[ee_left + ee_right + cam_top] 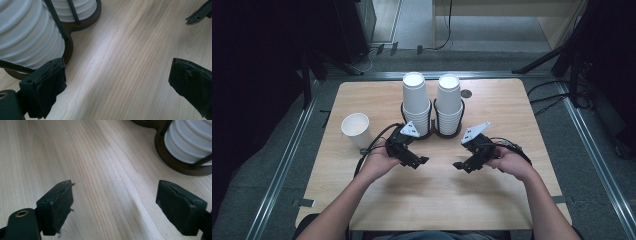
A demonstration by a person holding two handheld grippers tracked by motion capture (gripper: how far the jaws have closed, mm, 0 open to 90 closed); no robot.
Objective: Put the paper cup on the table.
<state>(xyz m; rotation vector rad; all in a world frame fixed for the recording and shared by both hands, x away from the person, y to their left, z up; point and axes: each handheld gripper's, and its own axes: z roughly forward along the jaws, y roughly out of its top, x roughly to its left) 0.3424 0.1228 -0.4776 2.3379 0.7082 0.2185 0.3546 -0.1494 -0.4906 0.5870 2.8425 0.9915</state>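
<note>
Two tall stacks of white paper cups stand upside down in a dark wire holder at the table's back middle. One single white cup stands upright at the left. My left gripper hovers low in front of the holder, open and empty, tips pointing right. My right gripper faces it, also open and empty. In the left gripper view the gripper spans bare wood, with the cup stacks close at the upper left. In the right gripper view the gripper frames bare wood, a cup stack at the upper right.
The wooden table has a small dark round disc near its back edge. Black stands and cables lie on the floor around it. The other gripper's tip shows at the upper right of the left gripper view.
</note>
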